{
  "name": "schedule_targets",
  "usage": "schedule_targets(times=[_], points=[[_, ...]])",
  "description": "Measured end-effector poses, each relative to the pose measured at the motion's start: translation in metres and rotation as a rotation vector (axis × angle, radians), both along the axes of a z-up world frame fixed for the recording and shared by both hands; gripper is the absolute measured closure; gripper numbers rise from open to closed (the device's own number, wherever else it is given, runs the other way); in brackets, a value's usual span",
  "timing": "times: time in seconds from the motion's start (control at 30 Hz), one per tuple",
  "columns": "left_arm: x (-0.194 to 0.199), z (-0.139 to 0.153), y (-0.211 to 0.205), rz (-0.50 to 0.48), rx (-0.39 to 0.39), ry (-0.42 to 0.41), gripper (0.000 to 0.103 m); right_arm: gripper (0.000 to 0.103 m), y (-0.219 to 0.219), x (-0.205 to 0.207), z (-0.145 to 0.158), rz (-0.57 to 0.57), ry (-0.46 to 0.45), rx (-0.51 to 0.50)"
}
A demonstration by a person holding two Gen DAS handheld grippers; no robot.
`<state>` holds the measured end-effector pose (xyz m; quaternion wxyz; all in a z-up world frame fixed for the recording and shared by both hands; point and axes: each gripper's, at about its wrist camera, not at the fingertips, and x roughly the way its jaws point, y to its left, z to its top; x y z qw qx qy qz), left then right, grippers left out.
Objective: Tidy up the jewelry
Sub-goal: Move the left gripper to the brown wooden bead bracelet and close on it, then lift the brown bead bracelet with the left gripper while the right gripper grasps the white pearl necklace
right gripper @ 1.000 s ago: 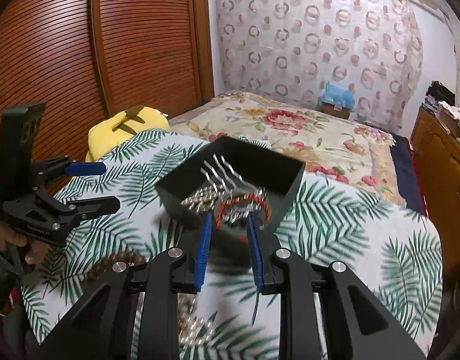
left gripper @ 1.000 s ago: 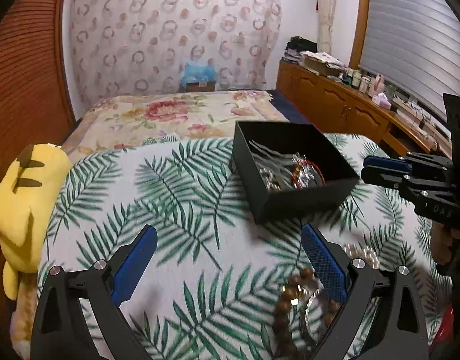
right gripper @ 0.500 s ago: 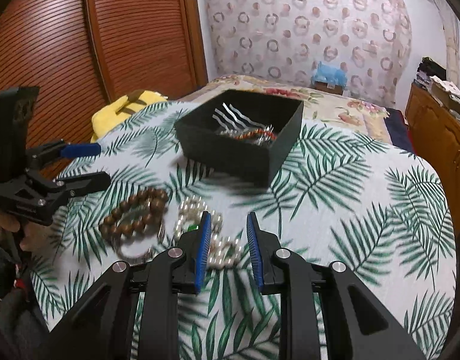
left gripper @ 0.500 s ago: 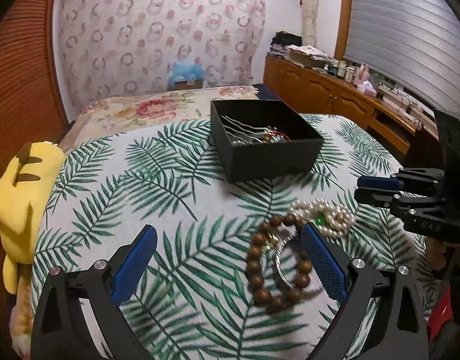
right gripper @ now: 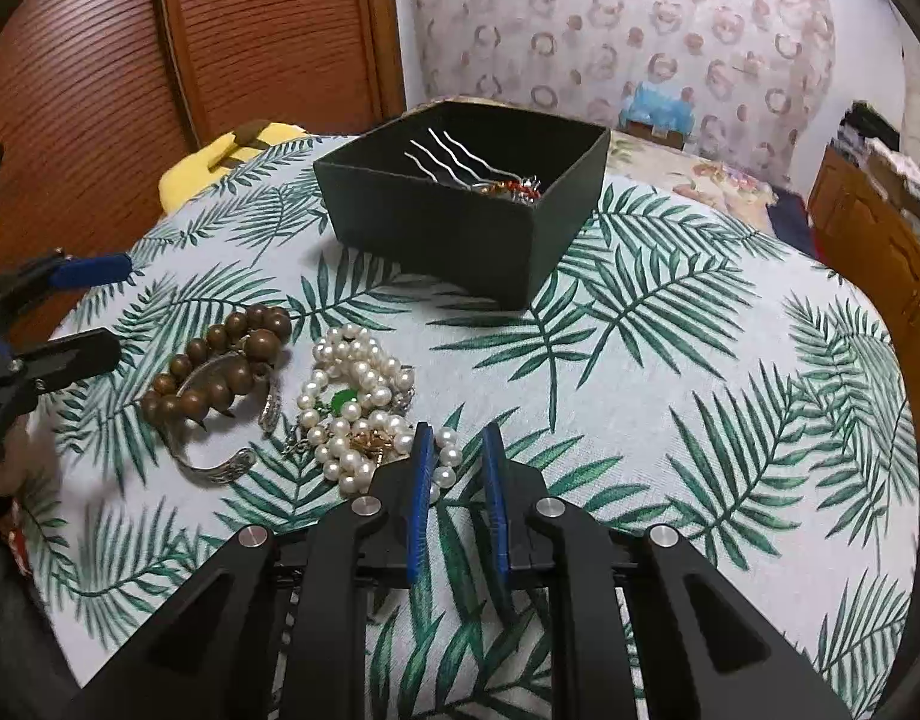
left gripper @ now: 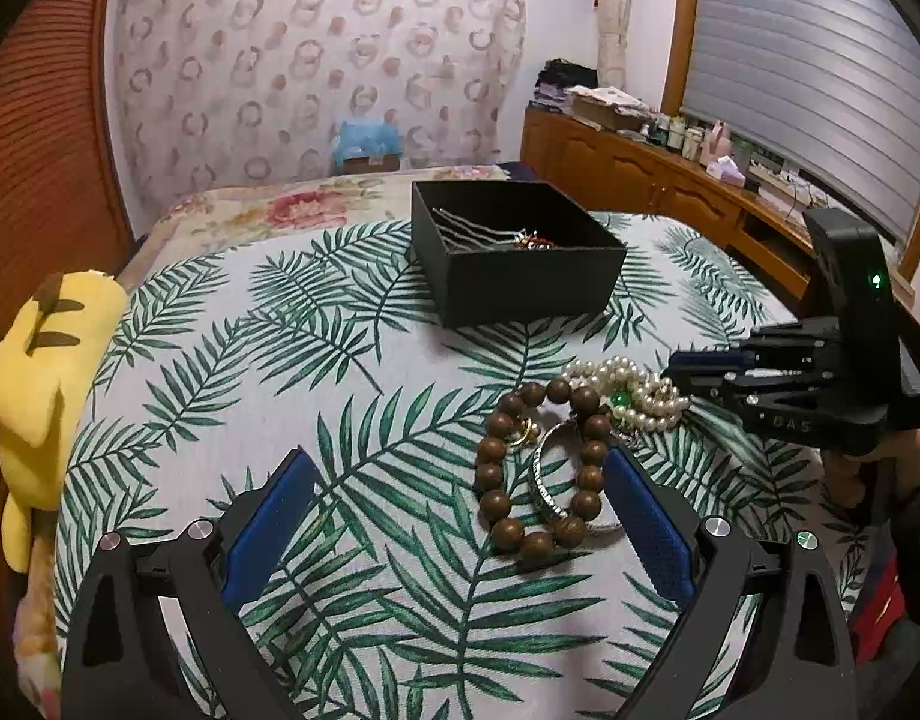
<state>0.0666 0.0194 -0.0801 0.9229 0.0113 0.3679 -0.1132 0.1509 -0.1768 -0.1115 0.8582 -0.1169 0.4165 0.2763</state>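
A black box (left gripper: 520,276) (right gripper: 460,228) holds silver hair pins (right gripper: 453,159) and a red bracelet (right gripper: 511,186). On the leaf-print cloth lie a brown wooden bead bracelet (left gripper: 538,468) (right gripper: 219,360), a silver bangle (left gripper: 547,480) (right gripper: 219,468) and a pearl necklace with a green bead (left gripper: 628,393) (right gripper: 357,402). My left gripper (left gripper: 453,510) is wide open and empty just before the bead bracelet. My right gripper (right gripper: 456,450) is open with a narrow gap and empty, its tips at the pearls' near edge.
A yellow plush toy (left gripper: 39,372) lies at the cloth's left edge. A floral bedspread (left gripper: 291,210) lies behind the box. A wooden cabinet (left gripper: 640,174) with clutter runs along the right wall, and wooden slatted doors (right gripper: 159,60) stand to the left.
Both grippers have pulled back from the box toward me and lowered. The loose jewelry now lies right at their tips. Neither jaw opening has changed.
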Motion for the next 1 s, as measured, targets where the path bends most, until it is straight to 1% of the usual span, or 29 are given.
schedule_targets(times=[0.03, 0.2, 0.27, 0.33, 0.37, 0.43, 0.63, 0.83, 0.9, 1.0], points=[[0.000, -0.001, 0.000, 0.001, 0.006, 0.002, 0.010, 0.088, 0.000, 0.000, 0.000, -0.005, -0.003, -0.004], [0.003, -0.004, 0.003, -0.002, 0.002, 0.006, 0.010, 0.087, 0.001, -0.002, -0.002, -0.010, -0.021, -0.018], [0.003, -0.003, 0.003, -0.001, 0.004, 0.004, 0.012, 0.087, 0.000, -0.002, -0.002, -0.010, -0.022, -0.018], [0.006, -0.003, 0.003, -0.007, 0.000, 0.013, 0.027, 0.087, 0.001, -0.002, -0.002, -0.010, -0.023, -0.018], [0.007, -0.004, 0.003, -0.012, -0.002, 0.022, 0.031, 0.087, 0.001, -0.002, -0.002, -0.010, -0.023, -0.018], [0.011, -0.006, 0.002, -0.020, 0.002, 0.043, 0.046, 0.087, 0.001, -0.002, -0.002, -0.010, -0.023, -0.018], [0.022, -0.017, -0.006, -0.046, 0.027, 0.090, 0.067, 0.087, 0.001, -0.002, -0.002, -0.011, -0.021, -0.013], [0.033, -0.029, -0.014, -0.061, 0.063, 0.127, 0.074, 0.087, 0.000, -0.002, -0.002, -0.010, -0.022, -0.012], [0.034, -0.030, -0.016, -0.064, 0.072, 0.127, 0.075, 0.087, 0.000, -0.002, -0.002, -0.010, -0.022, -0.012], [0.035, -0.031, -0.022, -0.067, 0.110, 0.116, 0.078, 0.087, 0.000, -0.002, -0.002, -0.010, -0.022, -0.012]])
